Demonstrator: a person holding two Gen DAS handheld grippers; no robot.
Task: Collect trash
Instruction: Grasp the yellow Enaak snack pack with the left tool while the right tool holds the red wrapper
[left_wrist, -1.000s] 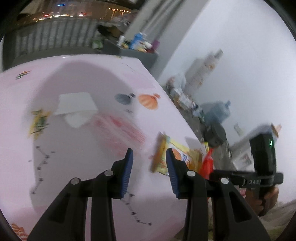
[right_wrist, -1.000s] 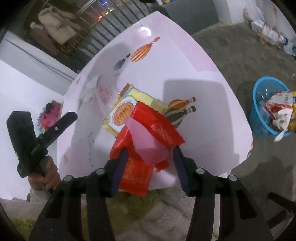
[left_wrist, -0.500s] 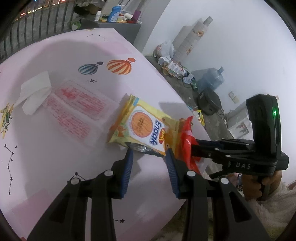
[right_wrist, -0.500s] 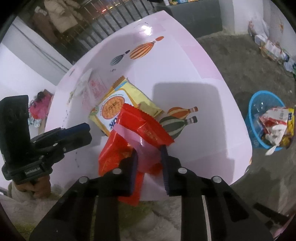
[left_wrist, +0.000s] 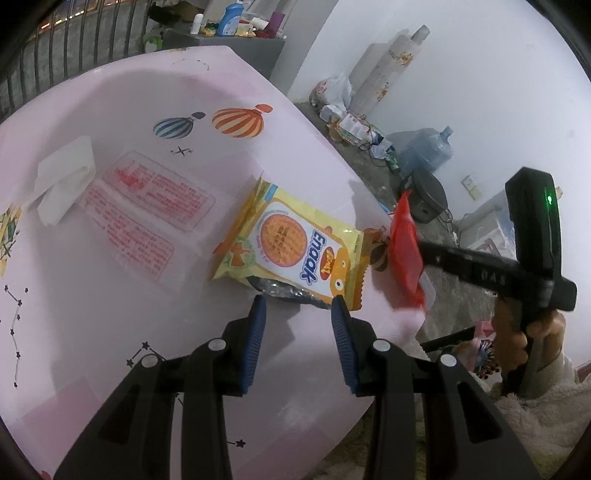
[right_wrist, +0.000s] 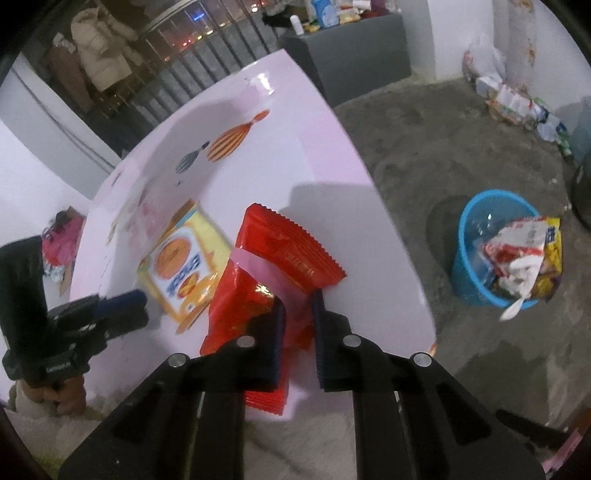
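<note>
My right gripper (right_wrist: 298, 301) is shut on a red snack wrapper (right_wrist: 284, 251) and holds it over the pink table's near edge; the wrapper also shows in the left wrist view (left_wrist: 406, 251). A yellow Enaak snack packet (left_wrist: 291, 245) lies on the table just ahead of my open, empty left gripper (left_wrist: 298, 304); it also shows in the right wrist view (right_wrist: 184, 262). A clear wrapper with red print (left_wrist: 144, 210) and a white crumpled tissue (left_wrist: 62, 177) lie farther left. A blue trash basket (right_wrist: 495, 251) with wrappers inside stands on the floor at the right.
The pink table (left_wrist: 92, 295) carries balloon prints (left_wrist: 236, 122). Its right edge drops to a concrete floor (right_wrist: 424, 158). A water jug (left_wrist: 424, 151), bags and a grey cabinet (right_wrist: 354, 55) stand by the wall. A white rug lies at the near edge.
The right gripper closed on the red wrapper and lifted it off the yellow packet. The left gripper swung right and came up close to the yellow packet.
</note>
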